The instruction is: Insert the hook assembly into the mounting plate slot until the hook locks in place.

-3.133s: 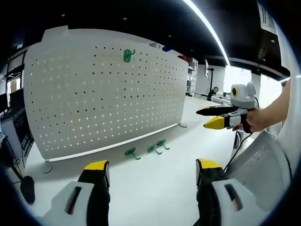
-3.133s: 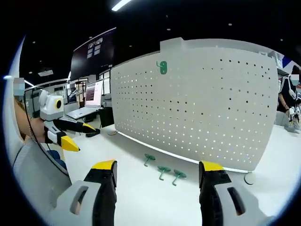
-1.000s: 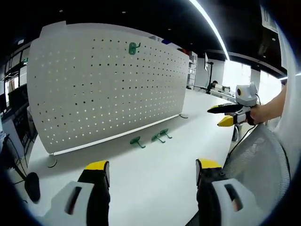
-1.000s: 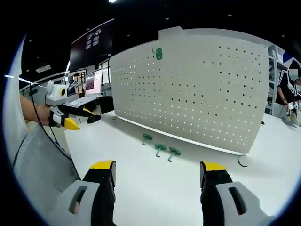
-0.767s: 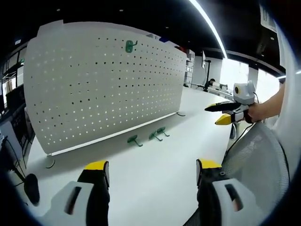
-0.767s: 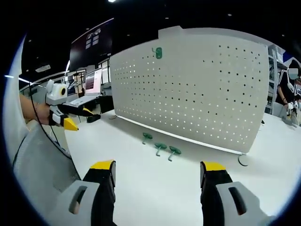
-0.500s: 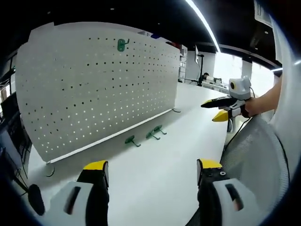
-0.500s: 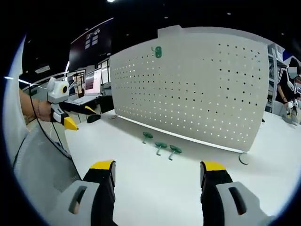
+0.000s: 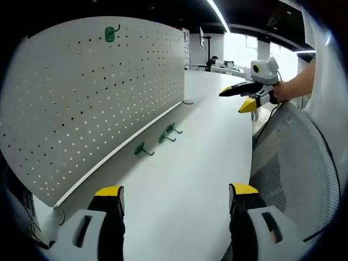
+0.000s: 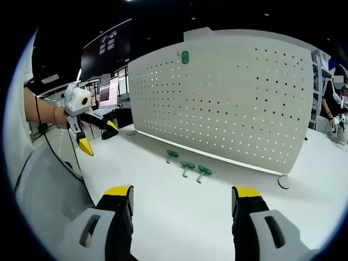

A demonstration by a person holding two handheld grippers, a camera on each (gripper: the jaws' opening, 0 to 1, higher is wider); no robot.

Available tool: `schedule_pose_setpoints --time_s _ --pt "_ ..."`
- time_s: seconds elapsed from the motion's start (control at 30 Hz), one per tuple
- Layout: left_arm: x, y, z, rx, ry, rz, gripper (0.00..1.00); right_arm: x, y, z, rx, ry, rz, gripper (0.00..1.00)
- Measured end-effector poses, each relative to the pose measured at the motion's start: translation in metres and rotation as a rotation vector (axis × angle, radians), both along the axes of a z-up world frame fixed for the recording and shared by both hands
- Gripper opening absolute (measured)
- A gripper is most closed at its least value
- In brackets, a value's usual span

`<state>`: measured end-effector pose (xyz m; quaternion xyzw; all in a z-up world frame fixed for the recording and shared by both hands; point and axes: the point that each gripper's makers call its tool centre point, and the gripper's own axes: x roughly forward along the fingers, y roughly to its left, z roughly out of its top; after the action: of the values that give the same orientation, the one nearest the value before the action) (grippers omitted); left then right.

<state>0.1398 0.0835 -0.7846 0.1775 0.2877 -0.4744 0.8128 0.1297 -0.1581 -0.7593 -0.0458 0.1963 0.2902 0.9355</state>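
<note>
White table: three green hooks lie before the pegboard; left gripper and right gripper both spread, empty

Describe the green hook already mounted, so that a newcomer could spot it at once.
Start at the big white pegboard standing upright on the table. Near its top edge hangs one green hook. The other three green hooks lie loose on the table at the board's foot.

Pegboard matt white perforated sheet; hooks green plastic-looking; table smooth matt white.
</note>
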Motion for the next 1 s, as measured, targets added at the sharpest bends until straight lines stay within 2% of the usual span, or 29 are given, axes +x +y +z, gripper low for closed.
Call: schedule_pose_setpoints --time_s 0.2,0.67,1.0 --pt "0.001 -0.001 -0.011 0.056 0.022 -0.067 0.83 0.000 0.000 -0.001 0.000 0.005 0.001 0.72" --pt "0.028 -0.004 -0.027 0.164 0.025 -0.186 0.83 -0.002 0.004 -0.006 -0.004 0.024 0.014 0.72" --pt "0.040 -0.017 -0.032 0.187 0.062 -0.234 0.83 -0.004 0.004 -0.010 -0.002 0.038 0.015 0.72"
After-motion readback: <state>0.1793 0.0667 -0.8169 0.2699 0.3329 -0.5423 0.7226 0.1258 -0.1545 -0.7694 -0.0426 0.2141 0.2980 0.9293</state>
